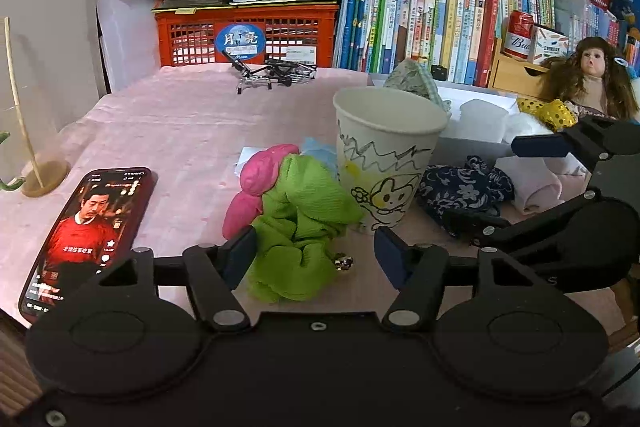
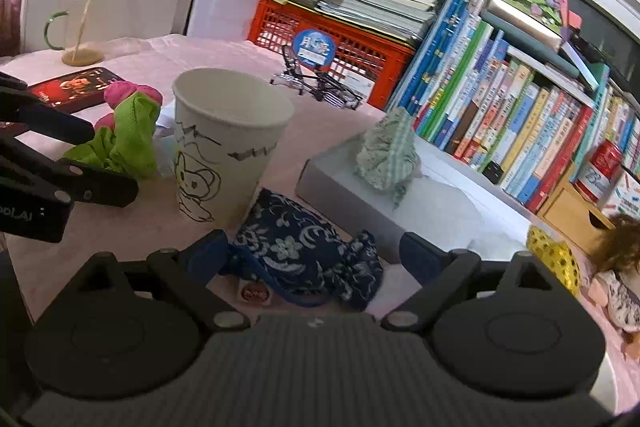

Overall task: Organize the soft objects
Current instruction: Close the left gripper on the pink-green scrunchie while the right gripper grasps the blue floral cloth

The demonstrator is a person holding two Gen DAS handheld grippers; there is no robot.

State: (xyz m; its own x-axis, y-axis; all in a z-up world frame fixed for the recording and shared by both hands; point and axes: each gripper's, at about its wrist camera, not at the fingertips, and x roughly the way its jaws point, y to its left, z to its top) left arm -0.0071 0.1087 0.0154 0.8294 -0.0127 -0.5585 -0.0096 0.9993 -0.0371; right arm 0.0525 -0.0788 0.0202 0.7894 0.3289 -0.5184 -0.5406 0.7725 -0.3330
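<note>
My left gripper (image 1: 316,255) stands spread around the green scrunchie (image 1: 300,227); my right gripper (image 2: 312,259) spread around the blue scrunchie (image 2: 308,255).

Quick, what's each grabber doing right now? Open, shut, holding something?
Left gripper: open, around the green scrunchie, not squeezing it.
Right gripper: open, around the navy floral scrunchie, not gripping.

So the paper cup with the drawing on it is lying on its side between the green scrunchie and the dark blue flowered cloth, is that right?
Not quite. The paper cup stands upright, mouth up, as the left wrist view shows. The rest holds: it sits between the green scrunchie and the dark blue flowered cloth.
</note>
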